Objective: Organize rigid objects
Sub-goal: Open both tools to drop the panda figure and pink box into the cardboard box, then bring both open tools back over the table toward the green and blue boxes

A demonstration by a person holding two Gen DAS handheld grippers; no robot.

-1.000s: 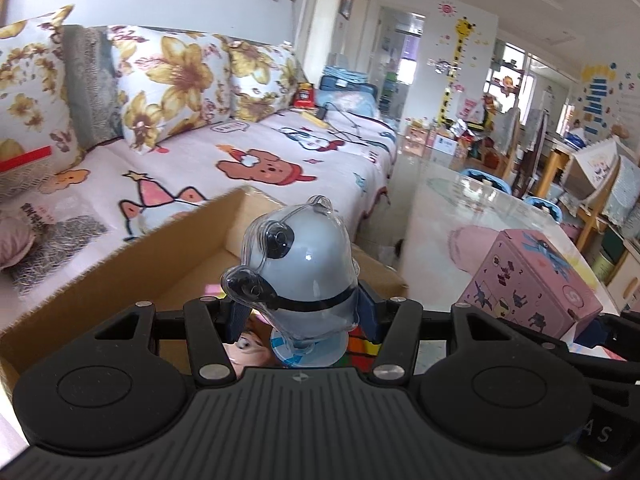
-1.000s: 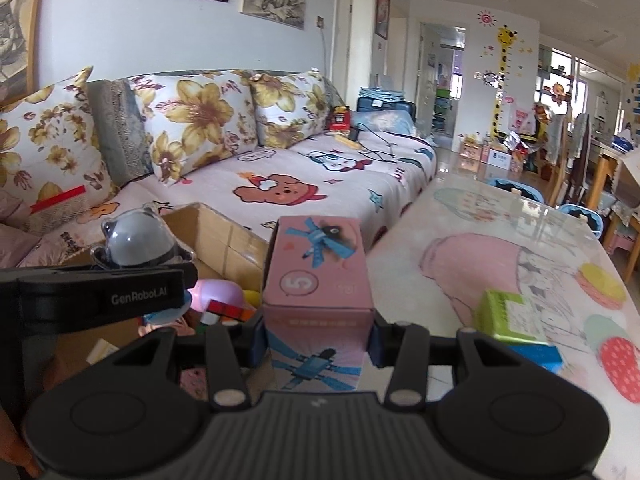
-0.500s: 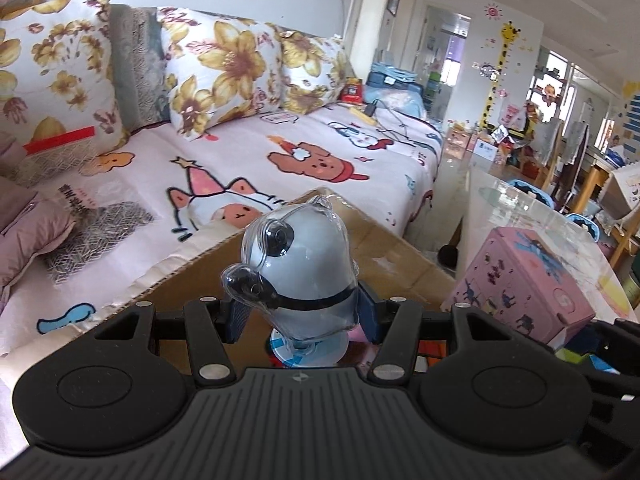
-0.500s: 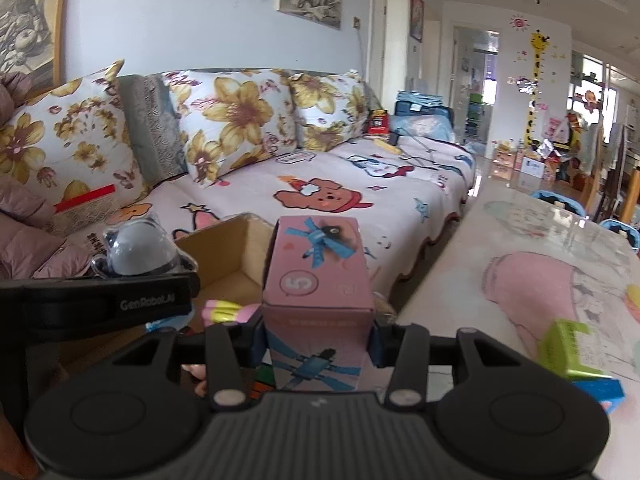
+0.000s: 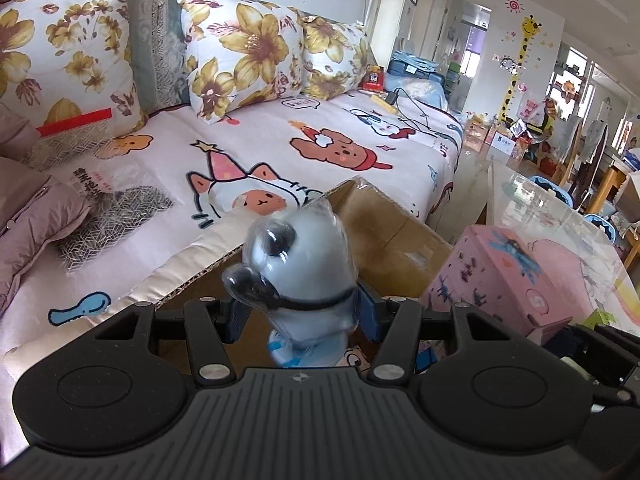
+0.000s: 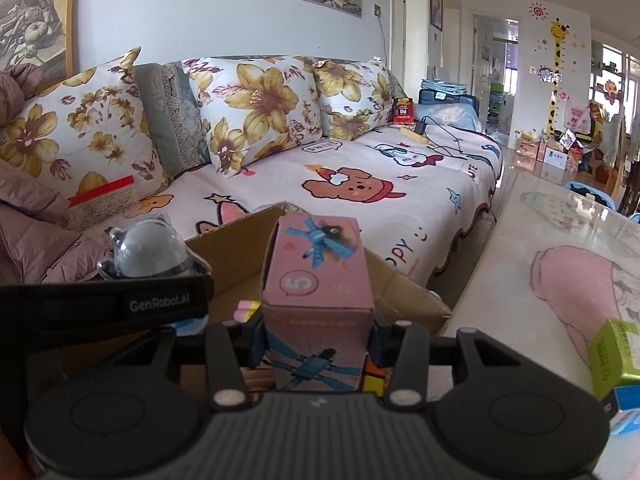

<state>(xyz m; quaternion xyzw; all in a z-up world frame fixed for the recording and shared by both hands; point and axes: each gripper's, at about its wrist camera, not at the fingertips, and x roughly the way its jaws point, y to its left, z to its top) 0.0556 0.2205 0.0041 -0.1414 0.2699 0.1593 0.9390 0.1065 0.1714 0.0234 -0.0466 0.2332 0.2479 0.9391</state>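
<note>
Currently the left gripper (image 5: 302,314) pinches a pale blue toy figure (image 5: 300,256) sealed in clear plastic, and its jaws are closing on it, with both pads against the figure's lower body. The figure stands upright between the fingers, its dark ears and snout turned toward the left of the left wrist view, and it hangs over the open cardboard box (image 5: 384,240). The box sits directly against the front edge of the sofa (image 5: 280,152), which carries a pink cartoon-print cover and floral cushions (image 5: 248,48). The right gripper (image 6: 316,342) is clamped on a pink carton (image 6: 316,276) printed with a blue ribbon and the numeral 5; the carton stands upright, one pad on each narrow side, above the near right part of the same box. In the right wrist view the left gripper's black body, lettered GenRobot.AI, lies to the left of the carton with the figure's domed head rising above it. Coloured small items lie inside the box beneath both grippers; their identity cannot be determined. A green box (image 6: 616,356) rests on the glass-topped table (image 6: 540,240) to the right.
</note>
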